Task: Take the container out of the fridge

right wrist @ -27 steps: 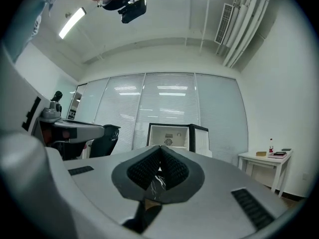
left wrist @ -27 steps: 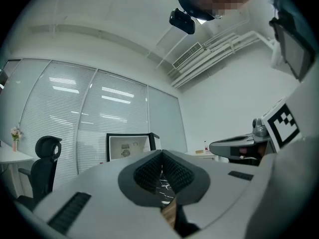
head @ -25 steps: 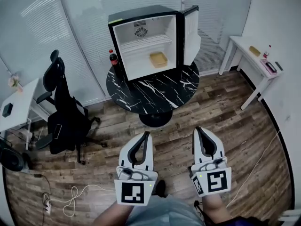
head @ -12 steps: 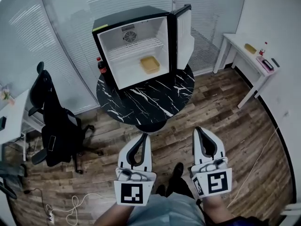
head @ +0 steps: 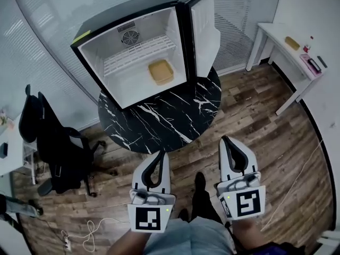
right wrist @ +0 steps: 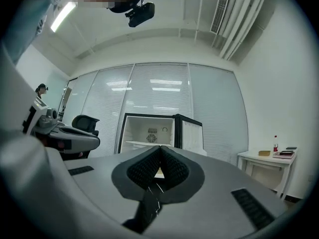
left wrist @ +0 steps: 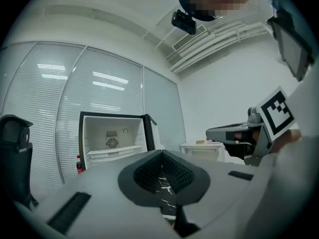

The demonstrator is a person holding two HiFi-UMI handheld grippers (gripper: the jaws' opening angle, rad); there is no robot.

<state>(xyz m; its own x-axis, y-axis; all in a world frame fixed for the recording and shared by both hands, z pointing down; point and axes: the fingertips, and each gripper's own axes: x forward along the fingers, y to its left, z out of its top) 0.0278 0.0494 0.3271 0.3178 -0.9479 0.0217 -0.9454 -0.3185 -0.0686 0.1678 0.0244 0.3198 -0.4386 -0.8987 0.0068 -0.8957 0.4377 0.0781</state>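
Most of the head view is wood-plank floor [head: 271,137]. On it stands a round table [head: 159,124] with a black top veined in white.

A black mini fridge [head: 122,15] stands at the table's far edge. Its door [head: 204,28] is swung wide open to the right, showing a white interior. A round fan grille [head: 129,36] is set in the back wall, and a white wire shelf [head: 139,54] runs across the upper part.

A black office chair [head: 53,142] stands on the floor well left of the table. A white side table [head: 281,41] stands against the wall at the right, with a few small items on it too small to name.

The two grippers are held low over the floor at the near side of the table, side by side and apart from each other. Both are well short of the fridge.

- **Left gripper:** the left gripper [head: 164,153] has its jaws brought together, tips meeting, with nothing between them. Its own view [left wrist: 162,152] shows the same.
- **Right gripper:** the right gripper [head: 224,139] is likewise closed tip to tip and empty, as its own view [right wrist: 160,147] shows.

The container [head: 161,71] is a shallow, tan-yellow rectangular tray with rounded corners and a raised rim. It is open-topped and looks empty. It sits on the fridge's white floor below the wire shelf, toward the right side nearest the door.
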